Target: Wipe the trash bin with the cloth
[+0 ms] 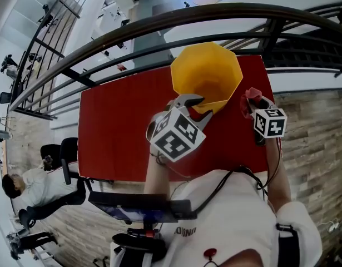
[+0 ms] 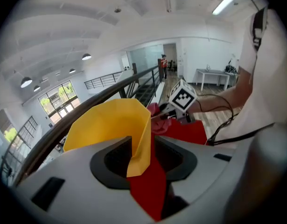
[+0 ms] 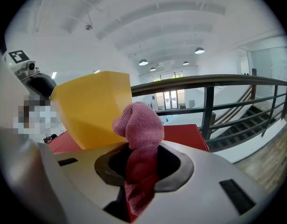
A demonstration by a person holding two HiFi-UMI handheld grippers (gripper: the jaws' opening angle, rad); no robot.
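Yellow trash bin (image 1: 207,71) stands at the red surface's (image 1: 120,132) far edge.
Left claw (image 2: 142,149) straddles its near wall, parted, not pressing; right claw (image 3: 141,164) pinches a pink cloth (image 3: 138,125) just beside the bin.

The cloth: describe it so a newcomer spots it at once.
On the red table by the railing stands a yellow trash bin. Just right of it, the right gripper holds the cloth: a pink, fuzzy wad, the only soft thing there.
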